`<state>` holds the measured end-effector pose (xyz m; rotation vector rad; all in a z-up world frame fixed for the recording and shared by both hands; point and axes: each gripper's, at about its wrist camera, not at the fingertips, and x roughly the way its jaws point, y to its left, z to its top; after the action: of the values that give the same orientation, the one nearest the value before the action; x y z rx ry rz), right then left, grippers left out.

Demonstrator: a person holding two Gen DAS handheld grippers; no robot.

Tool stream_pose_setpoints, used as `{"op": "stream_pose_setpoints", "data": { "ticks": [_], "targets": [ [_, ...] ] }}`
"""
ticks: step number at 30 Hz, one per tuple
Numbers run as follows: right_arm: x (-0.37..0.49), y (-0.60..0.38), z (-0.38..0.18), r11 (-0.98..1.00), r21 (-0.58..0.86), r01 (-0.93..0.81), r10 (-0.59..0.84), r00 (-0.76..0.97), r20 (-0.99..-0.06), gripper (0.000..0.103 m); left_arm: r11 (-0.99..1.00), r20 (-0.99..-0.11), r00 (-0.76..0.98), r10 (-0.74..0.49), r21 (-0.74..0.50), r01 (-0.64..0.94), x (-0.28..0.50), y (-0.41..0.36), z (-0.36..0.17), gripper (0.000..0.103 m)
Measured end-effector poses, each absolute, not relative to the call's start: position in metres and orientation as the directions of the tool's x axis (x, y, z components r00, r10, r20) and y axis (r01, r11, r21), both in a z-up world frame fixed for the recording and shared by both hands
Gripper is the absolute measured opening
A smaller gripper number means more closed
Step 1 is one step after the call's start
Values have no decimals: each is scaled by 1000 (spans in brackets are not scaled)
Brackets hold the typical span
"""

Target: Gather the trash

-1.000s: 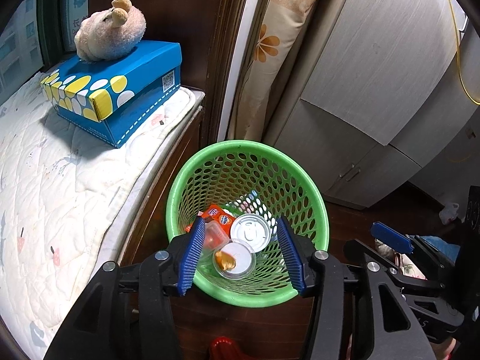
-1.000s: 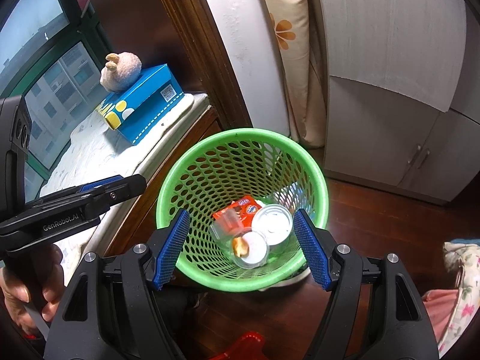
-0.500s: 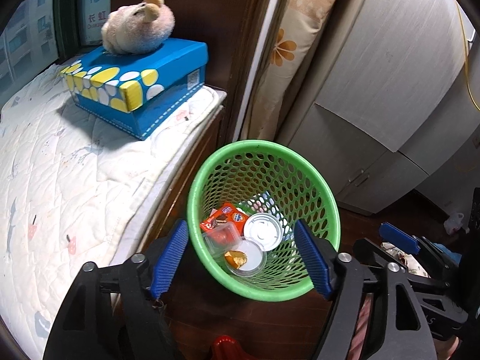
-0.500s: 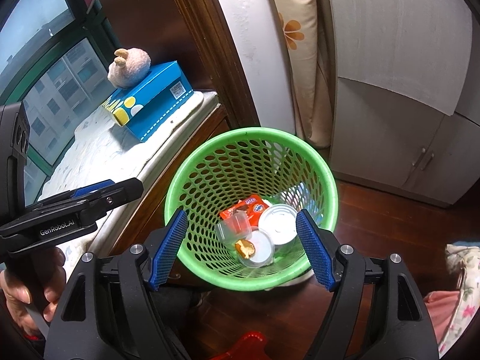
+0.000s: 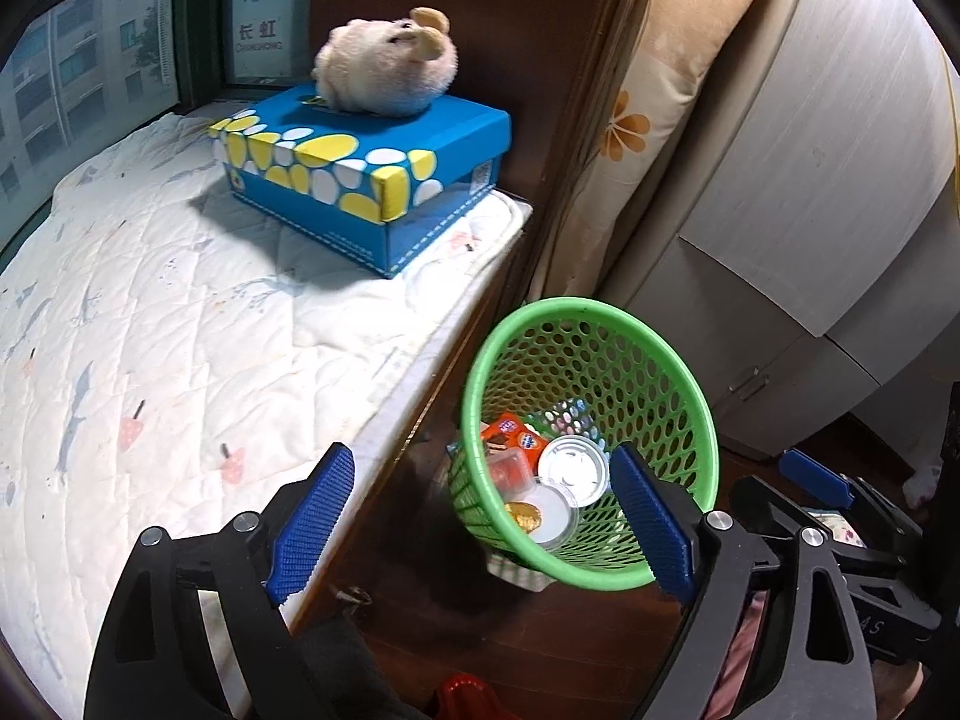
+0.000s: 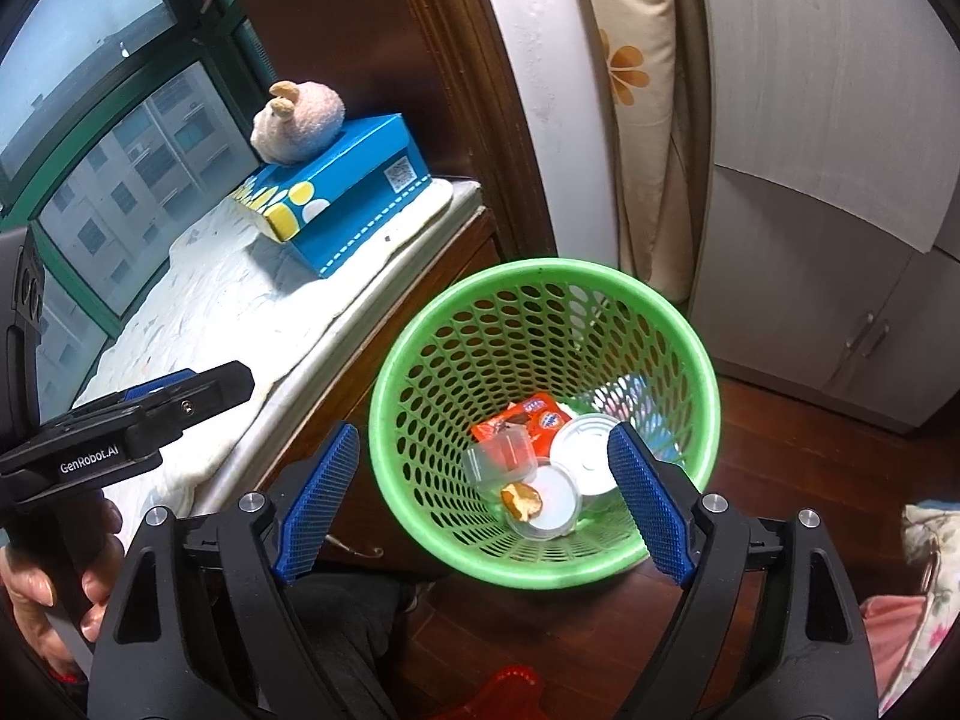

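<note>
My left claw has backed away from the basket and swung toward the bed; its jaws gape wide and empty. My right claw hangs over the basket's near rim, equally wide, holding nothing. I judge the dropping done, so more trash must be sought. At the basket's bottom I count one red wrapper, one clear cup, two round lids and a crumb. On the bed's far corner: one blue box, one plush atop.

The basket is green with holes. The box is blue with yellow and white spots. The wrapper looks orange-red.
</note>
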<state>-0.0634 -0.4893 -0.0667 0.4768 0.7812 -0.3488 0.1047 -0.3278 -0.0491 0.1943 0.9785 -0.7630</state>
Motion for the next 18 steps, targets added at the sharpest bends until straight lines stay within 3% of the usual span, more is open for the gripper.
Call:
{"op": "stream_pose_setpoints", "data": {
  "ticks": [18],
  "targets": [
    [-43, -461, -58, 873, 248, 421, -114, 668, -735, 91, 815, -801, 426, -422, -130, 564, 123, -263, -40, 94]
  ]
}}
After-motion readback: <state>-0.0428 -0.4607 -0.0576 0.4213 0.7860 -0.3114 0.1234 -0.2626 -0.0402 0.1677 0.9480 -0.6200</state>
